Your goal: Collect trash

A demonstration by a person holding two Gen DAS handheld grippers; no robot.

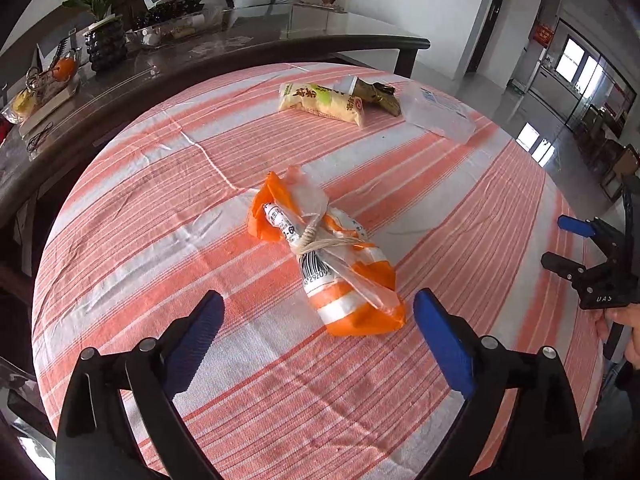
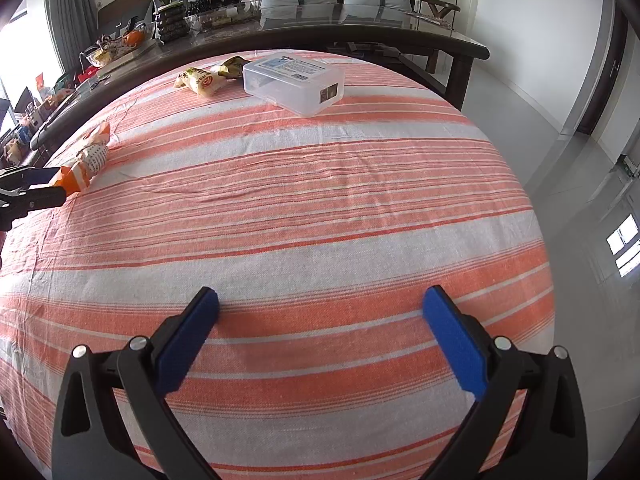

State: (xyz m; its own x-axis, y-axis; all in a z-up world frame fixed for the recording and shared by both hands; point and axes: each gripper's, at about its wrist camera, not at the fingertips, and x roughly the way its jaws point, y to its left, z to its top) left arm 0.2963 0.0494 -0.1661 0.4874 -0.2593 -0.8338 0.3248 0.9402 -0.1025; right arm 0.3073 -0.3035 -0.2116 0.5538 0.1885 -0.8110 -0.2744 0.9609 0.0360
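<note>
1. Your left gripper [image 1: 318, 312] stands wide, nothing between its blue pads, angled steeply down at the striped orange-and-white tablecloth [image 1: 160, 208].
2. The crumpled orange-and-white plastic wrapper bundle tied with pale string [image 1: 326, 260] lies just ahead, its near end between the fingertips at about 12 o'clock.
3. I judge the pick-up is the step in hand: ease forward until the pads bracket the tied waist, then close; the loose clear film at the ends would likely slip.
4. Keep the tips just off the cloth so you don't pinch it.
5. Your right gripper [image 2: 320, 308] is also spread and empty, tilted down over bare cloth.
6. More trash waits at 11 o'clock from it: a pale yellow printed snack packet [image 2: 200, 79] beside a clear lidded plastic box [image 2: 294, 82].
</note>
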